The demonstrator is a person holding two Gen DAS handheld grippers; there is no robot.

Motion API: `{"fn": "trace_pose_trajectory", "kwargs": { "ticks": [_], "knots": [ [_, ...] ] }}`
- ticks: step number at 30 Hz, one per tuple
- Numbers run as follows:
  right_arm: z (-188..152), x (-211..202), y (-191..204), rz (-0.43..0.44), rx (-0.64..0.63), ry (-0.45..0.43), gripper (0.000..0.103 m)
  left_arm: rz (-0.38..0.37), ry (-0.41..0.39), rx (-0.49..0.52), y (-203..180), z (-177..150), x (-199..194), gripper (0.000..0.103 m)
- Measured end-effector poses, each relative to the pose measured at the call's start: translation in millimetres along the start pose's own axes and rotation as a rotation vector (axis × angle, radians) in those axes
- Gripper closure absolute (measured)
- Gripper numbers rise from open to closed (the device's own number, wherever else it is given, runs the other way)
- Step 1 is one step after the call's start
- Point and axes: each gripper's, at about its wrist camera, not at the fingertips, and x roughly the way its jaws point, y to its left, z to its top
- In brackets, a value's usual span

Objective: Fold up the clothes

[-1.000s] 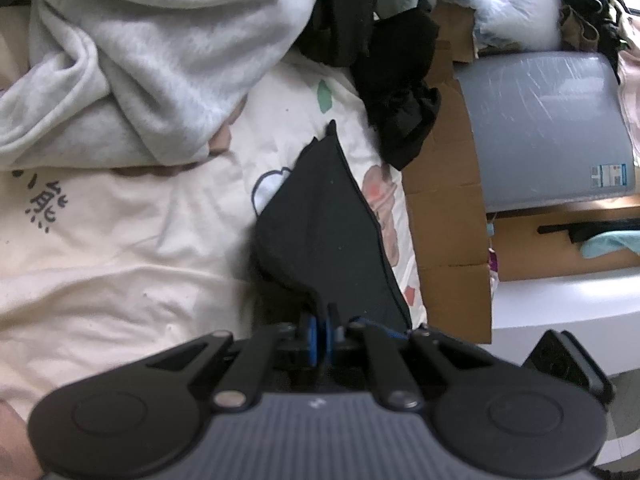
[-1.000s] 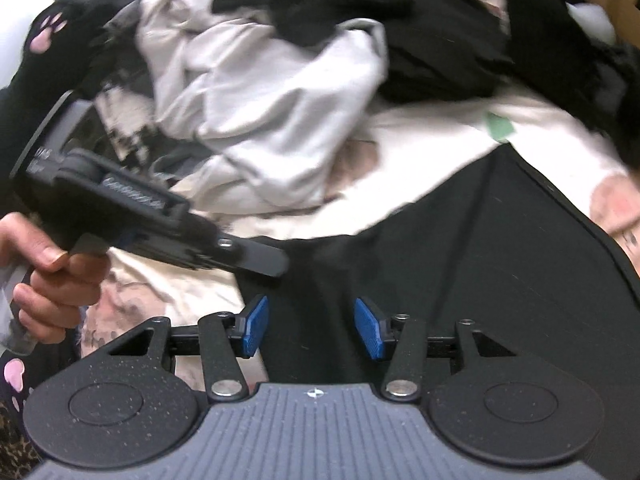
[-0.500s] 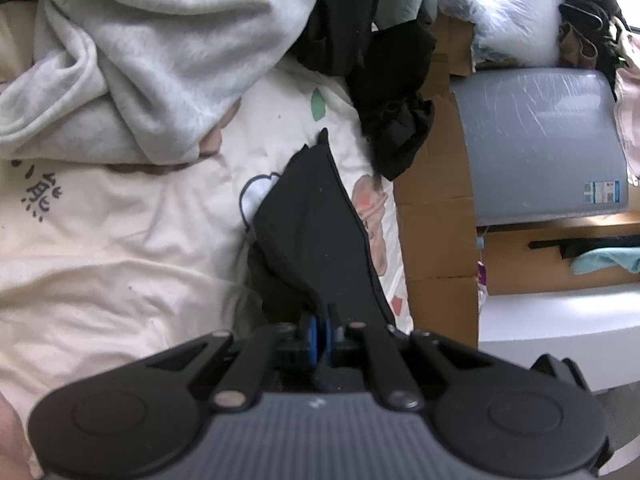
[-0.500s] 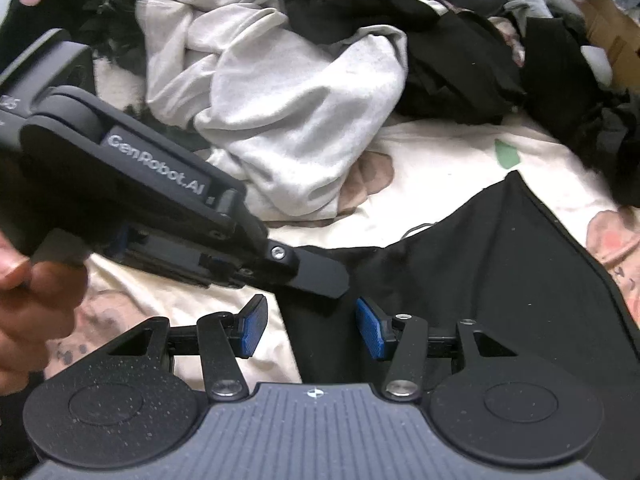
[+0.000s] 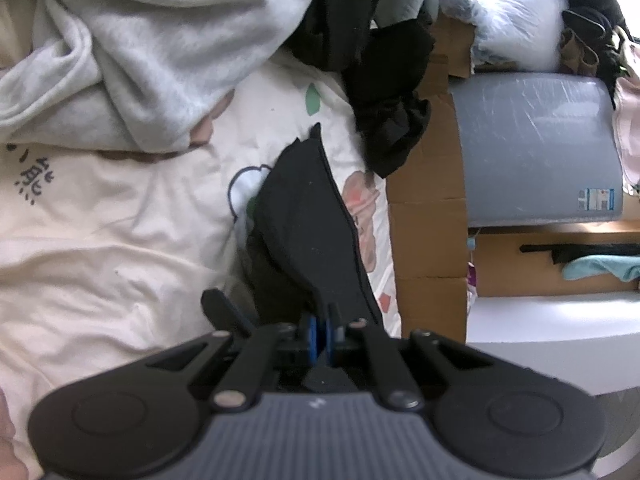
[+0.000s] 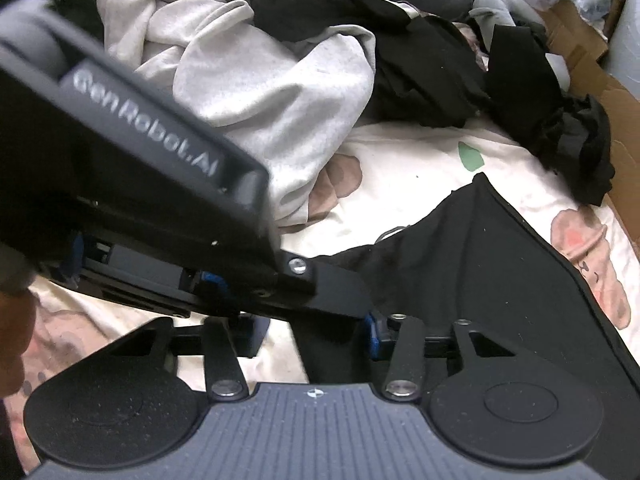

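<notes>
Left gripper [image 5: 319, 336] clenched on near edge of black garment [image 5: 308, 220], pinch point partly hidden by own body. Right gripper [image 6: 316, 330] closing around same cloth [image 6: 480, 280] (pads not clearly pressing), left finger masked by other tool. Beyond, bare cream bedsheet [image 5: 100, 232]; grey sweatshirt [image 5: 160, 40] heaped far left, cardboard [image 5: 428, 224] bounding right.

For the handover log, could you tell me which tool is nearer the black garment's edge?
Left: the left tool is shut on the black garment. The right tool is closing around the same edge, beside it.

Home bedroom: bed w/ cartoon-print sheet [image 5: 120, 216], clothes heap [image 6: 280, 80], pillow [image 5: 516, 8], cardboard boxes [image 5: 428, 240].
</notes>
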Motion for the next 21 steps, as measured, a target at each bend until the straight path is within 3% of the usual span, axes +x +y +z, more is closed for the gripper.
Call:
{"fn": "trace_pose_trajectory", "kwargs": {
  "ticks": [4,6,9,10,11,15,21],
  "knots": [
    [0,2,-4,-0.018,0.038,0.001,0.086,-0.027,0.007,-0.017,1,2,-6,0.099],
    [0,1,-9,-0.014,0.058,0.000,0.100,-0.055,0.000,-0.021,-1,5,-13,0.091],
    [-2,-1,-16,0.020,0.082,-0.009,0.102,-0.037,-0.063,0.013,-6,14,-26,0.060],
    [-2,-2,-18,0.034,0.091,-0.009,0.102,-0.020,-0.081,0.027,-7,18,-29,0.044],
    [-2,-3,-19,0.040,0.096,-0.013,0.102,0.003,-0.095,0.039,-7,22,-30,0.038],
    [-2,-10,-25,0.057,0.115,-0.029,0.102,0.067,-0.081,0.035,4,38,-19,0.029],
    [-2,-20,-34,0.075,0.111,-0.039,0.102,0.063,-0.004,0.035,22,53,17,0.027]
  ]
}}
